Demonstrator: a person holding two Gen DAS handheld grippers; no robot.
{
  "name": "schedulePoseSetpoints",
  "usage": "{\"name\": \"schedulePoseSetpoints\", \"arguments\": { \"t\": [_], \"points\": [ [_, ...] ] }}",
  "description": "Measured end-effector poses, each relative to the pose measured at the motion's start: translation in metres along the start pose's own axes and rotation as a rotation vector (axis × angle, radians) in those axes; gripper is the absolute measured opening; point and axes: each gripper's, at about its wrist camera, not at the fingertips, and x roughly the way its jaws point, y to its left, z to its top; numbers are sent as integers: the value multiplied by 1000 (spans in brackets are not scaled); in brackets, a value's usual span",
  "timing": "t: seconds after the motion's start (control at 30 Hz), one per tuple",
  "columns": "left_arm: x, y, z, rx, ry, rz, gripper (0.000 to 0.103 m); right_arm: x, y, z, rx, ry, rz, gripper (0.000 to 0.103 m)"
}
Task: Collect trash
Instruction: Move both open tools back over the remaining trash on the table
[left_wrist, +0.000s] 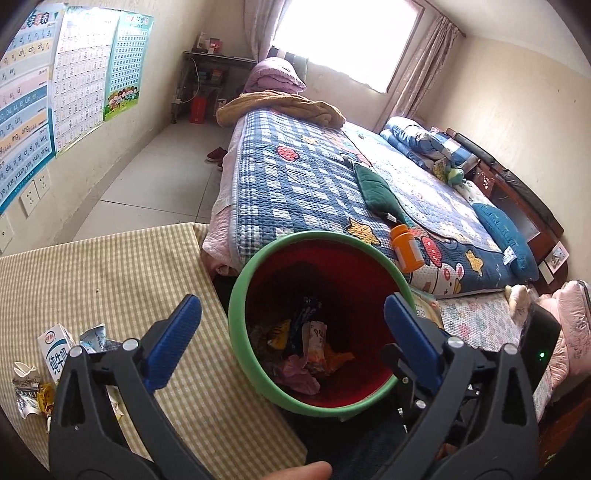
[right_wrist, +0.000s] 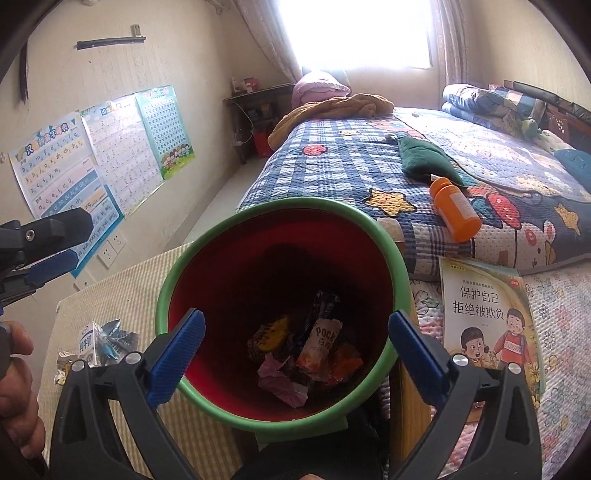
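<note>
Bedroom setting: a checked tablecloth (left_wrist: 110, 266) covers the table beside a quilted bed (left_wrist: 295, 177). Left gripper (left_wrist: 291, 317) is released, jaws spread wide with nothing between them, hanging above the near rim of the bin (left_wrist: 236, 295). Right gripper (right_wrist: 295, 332) is likewise wide and empty, aimed straight into the bin, where wrappers (right_wrist: 317, 343) already lie on the bottom. Remaining trash sits on the cloth to the left of the bin: a milk carton (left_wrist: 55, 350) with crumpled foil and wrappers (left_wrist: 27, 391) just beside it. Judgement: both drops look complete, and the step in hand is the return for the next pieces. Recommended: take the left gripper to the carton, close across its narrow faces, and lift clear of the rim before release. Loose foil should be pinched flat against the cloth, one piece per jaw. An orange bottle (right_wrist: 456, 210) lies on the bed; whether it counts as trash cannot be told.
</note>
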Motion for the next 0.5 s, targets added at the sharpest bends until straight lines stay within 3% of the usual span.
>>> {"name": "schedulePoseSetpoints", "arguments": {
  "t": [0.2, 0.5],
  "points": [
    [-39, 35, -12, -61, -35, 42, 97, -10, 31, 0, -62, -2, 24, 96],
    [-112, 106, -51, -165, -100, 163, 97, -19, 114, -15, -230, 23, 113, 96]
  ]
}}
